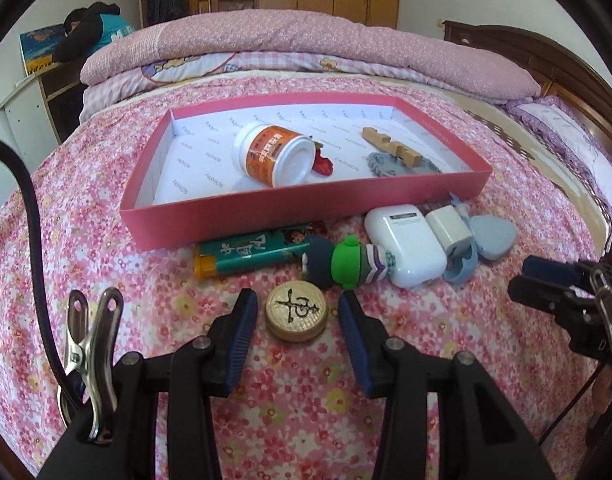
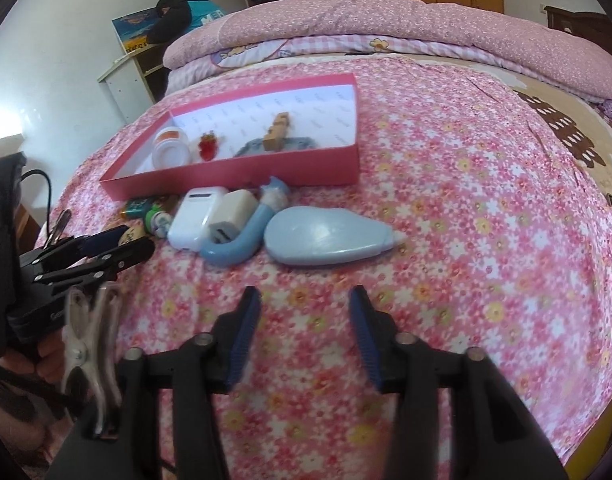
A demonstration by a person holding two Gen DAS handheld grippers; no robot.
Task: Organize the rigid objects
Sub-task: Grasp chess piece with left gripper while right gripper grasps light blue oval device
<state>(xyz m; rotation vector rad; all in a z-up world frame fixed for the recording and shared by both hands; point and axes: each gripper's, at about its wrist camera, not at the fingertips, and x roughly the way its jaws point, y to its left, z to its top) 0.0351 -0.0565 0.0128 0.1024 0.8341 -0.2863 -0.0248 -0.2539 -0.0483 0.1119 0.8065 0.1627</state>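
Straddling the wooden game piece (image 1: 296,313) on the bedspread, left gripper (image 1: 298,306) jaws apart, right gripper (image 2: 305,300) open and empty; next: close, lift into pink box (image 1: 242,222).

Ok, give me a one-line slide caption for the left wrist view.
Open left gripper straddles a round gold chess piece before the pink cardboard tray on the floral bedspread.

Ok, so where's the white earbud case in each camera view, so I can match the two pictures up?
Left wrist view: the white earbud case lies right of centre, just in front of the pink tray, beside the white charger plug.
Right wrist view: it lies left of centre, below the tray's front wall.
Shared landmark: the pink tray.
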